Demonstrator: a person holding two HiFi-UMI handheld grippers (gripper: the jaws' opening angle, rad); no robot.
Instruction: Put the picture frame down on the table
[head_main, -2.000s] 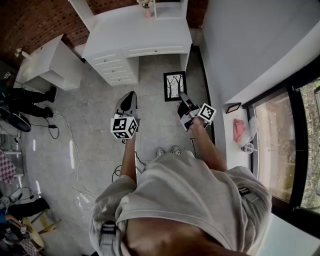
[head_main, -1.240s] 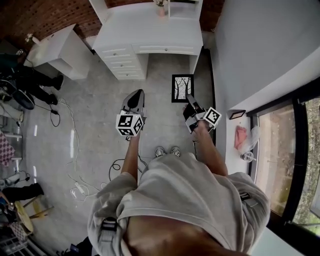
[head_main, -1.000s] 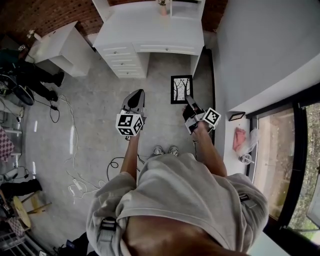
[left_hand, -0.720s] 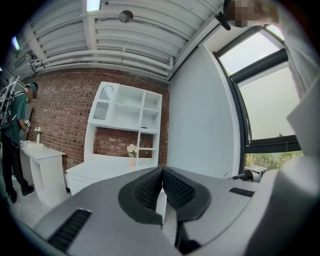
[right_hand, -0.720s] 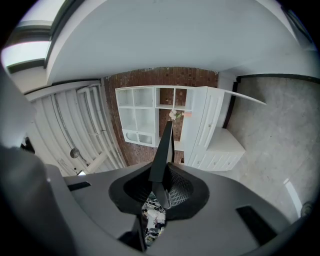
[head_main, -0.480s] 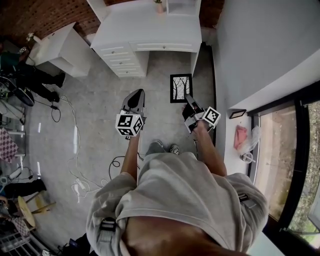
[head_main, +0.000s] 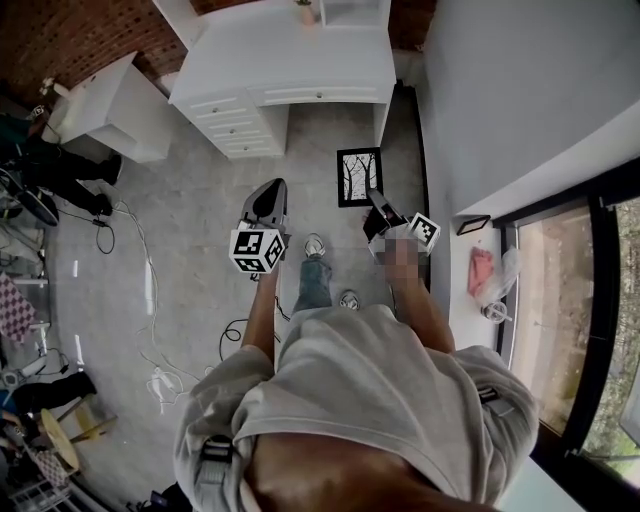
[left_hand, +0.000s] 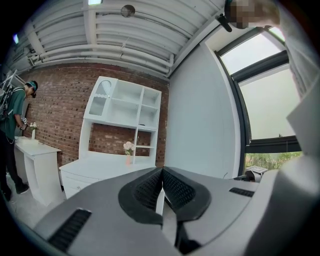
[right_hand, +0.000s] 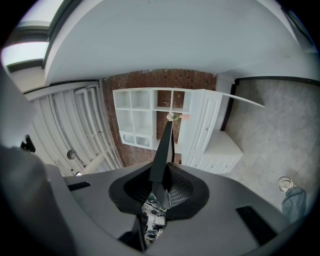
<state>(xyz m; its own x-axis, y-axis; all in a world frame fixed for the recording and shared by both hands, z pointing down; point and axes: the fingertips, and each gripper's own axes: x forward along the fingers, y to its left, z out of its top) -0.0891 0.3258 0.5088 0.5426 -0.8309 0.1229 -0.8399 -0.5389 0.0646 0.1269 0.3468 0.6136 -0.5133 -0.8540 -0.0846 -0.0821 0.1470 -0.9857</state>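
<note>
The picture frame (head_main: 358, 177), black-rimmed with a bare-tree print, hangs flat over the grey floor, and my right gripper (head_main: 373, 197) is shut on its near edge. Seen edge-on in the right gripper view, the frame (right_hand: 163, 145) is a thin dark blade clamped between the pads. My left gripper (head_main: 271, 188) is held level at about the same height, shut with nothing in it; its ribbed pads (left_hand: 150, 187) meet. The white desk (head_main: 290, 60) stands ahead, and its top (left_hand: 107, 164) also shows in the left gripper view.
A hutch of open shelves (left_hand: 125, 107) and a small pink vase (left_hand: 128, 159) stand on the desk. To the left are a smaller white table (head_main: 100, 110) and a person (left_hand: 12, 125). Cables (head_main: 150, 300) lie on the floor. A grey wall and a window sill (head_main: 480, 265) run along the right.
The person carrying the grippers has stepped forward: a leg and a shoe have swung out between the grippers. Both grippers keep their pose, the frame still in the right one.
</note>
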